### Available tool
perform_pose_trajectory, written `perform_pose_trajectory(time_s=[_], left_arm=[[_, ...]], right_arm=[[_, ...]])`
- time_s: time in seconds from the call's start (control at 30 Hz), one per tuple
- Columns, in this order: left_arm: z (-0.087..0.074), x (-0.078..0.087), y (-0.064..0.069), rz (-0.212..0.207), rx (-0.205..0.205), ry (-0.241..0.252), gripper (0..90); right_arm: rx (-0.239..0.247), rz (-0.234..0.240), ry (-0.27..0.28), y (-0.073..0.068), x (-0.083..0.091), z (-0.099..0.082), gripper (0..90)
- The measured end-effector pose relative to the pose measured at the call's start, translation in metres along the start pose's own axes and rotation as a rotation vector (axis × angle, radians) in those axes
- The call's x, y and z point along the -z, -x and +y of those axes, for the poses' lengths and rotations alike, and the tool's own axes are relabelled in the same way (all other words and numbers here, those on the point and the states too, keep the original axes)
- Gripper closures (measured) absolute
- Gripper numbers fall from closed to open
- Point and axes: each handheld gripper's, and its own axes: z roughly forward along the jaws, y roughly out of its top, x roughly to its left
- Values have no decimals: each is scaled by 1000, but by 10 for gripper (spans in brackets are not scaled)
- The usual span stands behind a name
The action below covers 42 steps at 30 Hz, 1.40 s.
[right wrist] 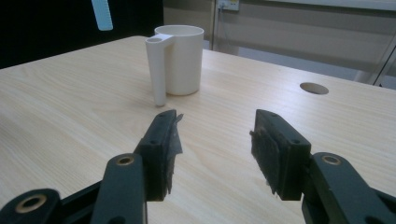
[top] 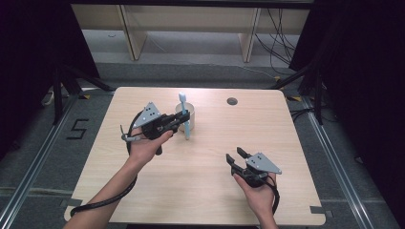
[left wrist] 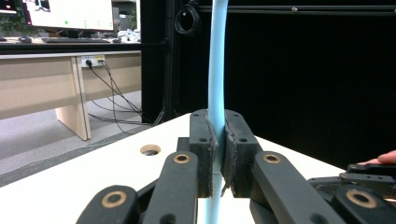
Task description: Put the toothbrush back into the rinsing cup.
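My left gripper (top: 180,121) is shut on the handle of a light-blue toothbrush (top: 184,114), which it holds upright with the bristle end on top. In the left gripper view the toothbrush (left wrist: 217,70) rises straight between the two pressed pads of that gripper (left wrist: 217,135). A white cup (top: 190,113) with a tube-shaped handle stands on the table just behind and to the right of the brush. The toothbrush's ribbed lower end (right wrist: 102,14) hangs above the table, left of the cup (right wrist: 184,60). My right gripper (top: 236,155) sits low at the front right, open, with nothing between its jaws (right wrist: 212,140).
The light wooden table (top: 215,143) has a round cable hole (top: 232,101) near its far edge. Bare wood lies between the two grippers. Beyond the table are a wooden desk frame, floor cables and dark curtains at both sides.
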Motion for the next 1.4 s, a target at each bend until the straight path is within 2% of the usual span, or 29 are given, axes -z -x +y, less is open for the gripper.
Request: perform_pose_trajectory(time_s=[0.03,0.07,0.1,0.23,0.27,0.33,0.37,0.4,0.43,0.47,0.5,0.57,0.6,0.63,0.67,0.7,0.73,0.77,0.8,0.83,0.87,0.9,0.97,1.07,1.1,1.23,1.33,1.37,1.4], left_arm=[[0,0,-1,3,2,3,832],[0,0,-2,6,0,2,832],[1,0,-3,9,-2,5,832],[0,0,-5,22,-5,9,832],[0,0,-6,27,-2,11,832],[-1,0,-7,34,-4,12,832],[-1,0,-7,37,-7,15,832],[-1,-1,-7,42,-10,22,832],[-1,-1,-8,43,-17,23,832],[-1,-2,-8,42,-19,24,832],[-1,-2,-8,43,-20,25,832],[-2,-4,-9,52,-19,25,832],[-3,-4,-10,52,-18,24,832],[-3,-5,-11,57,-16,25,832],[-4,-6,-12,61,-17,25,832],[-5,-6,-13,67,-17,23,832],[-5,-7,-15,68,-22,22,832],[-5,-7,-15,73,-22,22,832],[-6,-8,-16,77,-19,25,832],[-6,-8,-17,81,-19,27,832],[-6,-8,-18,81,-20,30,832],[-6,-9,-19,82,-22,32,832],[-6,-9,-21,87,-21,34,832],[-7,-10,-23,92,-22,36,832],[-7,-11,-24,95,-22,38,833],[-8,-13,-26,105,-24,40,833],[-9,-15,-27,110,-30,38,833],[-8,-16,-28,112,-32,39,833],[-8,-17,-28,113,-32,40,832]], right_arm=[[-24,5,-6,-1,0,-1,506],[-22,5,-12,0,0,-1,503],[6,-3,3,2,0,-2,502],[-35,1,-13,2,1,-4,496],[5,-15,-8,5,1,-4,494],[-8,-23,-15,5,2,-6,492],[-38,-4,-10,4,1,-8,492],[-39,-11,-11,5,2,-9,490],[-59,-31,-29,4,4,-9,489],[-45,-22,-13,6,3,-10,489],[-29,-38,-18,7,4,-10,489],[-28,-22,-13,9,5,-11,489],[-16,-37,-14,10,6,-11,489],[-54,-42,-25,8,8,-11,489],[-28,-44,-10,11,7,-12,489],[-26,-38,-7,12,7,-12,489],[-57,-42,-27,11,9,-13,489],[-34,-50,-19,13,8,-14,489],[-56,-52,-27,12,9,-14,489],[-30,-51,-20,14,8,-15,489],[-75,-50,-38,11,10,-15,489],[-78,-46,-32,11,9,-15,489],[-64,-33,-27,13,9,-15,489],[-73,-29,-22,12,8,-16,487],[-50,-37,-14,13,8,-16,486],[-73,-25,-24,12,8,-16,484],[-73,-11,-18,12,7,-16,481],[-55,-18,-17,12,7,-16,480],[-57,-24,-18,12,7,-16,480]])
